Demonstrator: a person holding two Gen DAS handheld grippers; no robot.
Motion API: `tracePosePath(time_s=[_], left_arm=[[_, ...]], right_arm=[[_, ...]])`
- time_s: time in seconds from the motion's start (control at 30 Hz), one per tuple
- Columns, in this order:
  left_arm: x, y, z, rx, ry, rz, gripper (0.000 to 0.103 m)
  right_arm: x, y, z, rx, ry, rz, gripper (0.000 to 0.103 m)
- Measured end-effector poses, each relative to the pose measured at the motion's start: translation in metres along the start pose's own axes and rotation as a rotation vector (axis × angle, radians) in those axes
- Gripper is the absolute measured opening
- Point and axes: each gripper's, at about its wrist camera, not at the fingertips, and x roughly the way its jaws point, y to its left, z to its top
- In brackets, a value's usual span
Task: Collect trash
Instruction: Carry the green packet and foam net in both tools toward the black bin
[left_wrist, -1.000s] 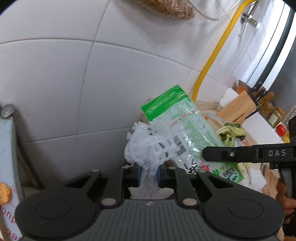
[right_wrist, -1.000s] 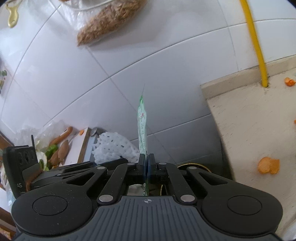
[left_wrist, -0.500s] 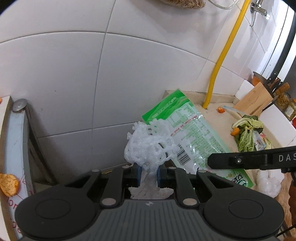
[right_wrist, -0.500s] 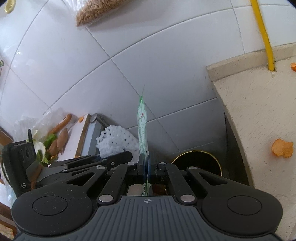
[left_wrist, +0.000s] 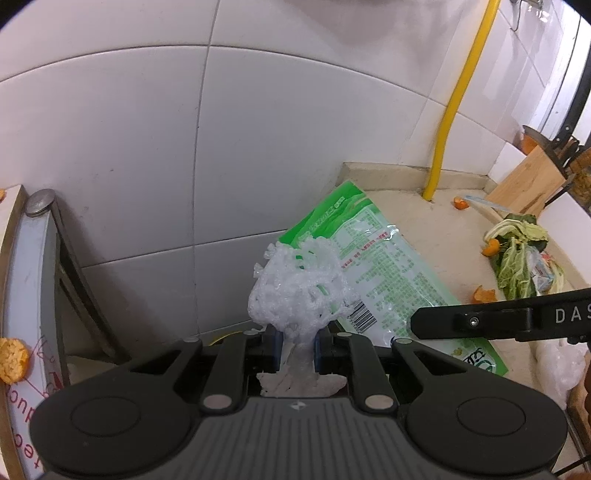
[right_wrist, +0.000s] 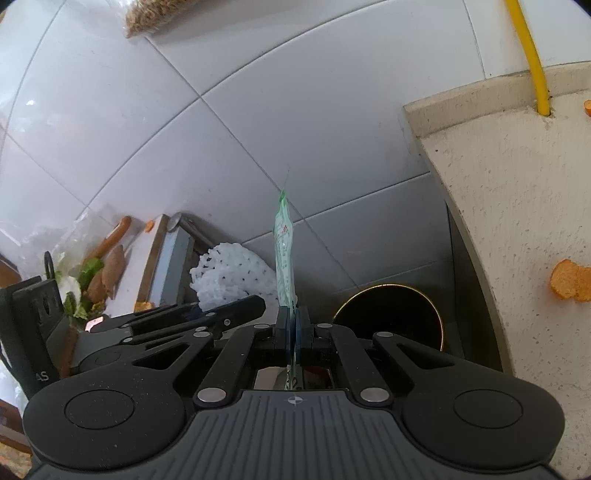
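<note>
Left claw (left_wrist: 297, 349) clamped on white foam fruit net (left_wrist: 299, 291), net sticking up ahead of it; right claw (right_wrist: 293, 326) fully closed on green plastic food bag (right_wrist: 283, 254) held edge-on; dark round bin opening (right_wrist: 391, 314) just right of right claw.

Right gripper (right_wrist: 293, 319) fingers pinched tight on a thin green-and-white plastic wrapper (right_wrist: 283, 254), seen edge-on, standing upright from the pads. Left gripper (right_wrist: 207, 314) at lower left, just beside, carrying white foam netting (right_wrist: 225, 277). Below the fingers, a dark round bin opening with a gold rim (right_wrist: 388, 314) in the gap beside the beige counter (right_wrist: 517, 206). Orange peel (right_wrist: 570, 283) on the counter. Yellow pipe (right_wrist: 528, 55) rises along white wall tiles (right_wrist: 221, 129). Far left: vegetables (right_wrist: 107, 266) on a white surface.
</note>
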Motion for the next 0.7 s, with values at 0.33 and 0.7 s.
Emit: tracePosePath(time_s=[0.33,0.7], left_arm=[[0.015,-0.007,0.000,0.009,0.032,0.046,0.011],[0.029,-0.006,0.002,0.004,0.057,0.082,0.011]], right_arm=[[0.012,-0.003,0.004,-0.004,0.032,-0.012,0.003],[0.027,-0.009,0.008,-0.005,0.050,-0.023,0.003]])
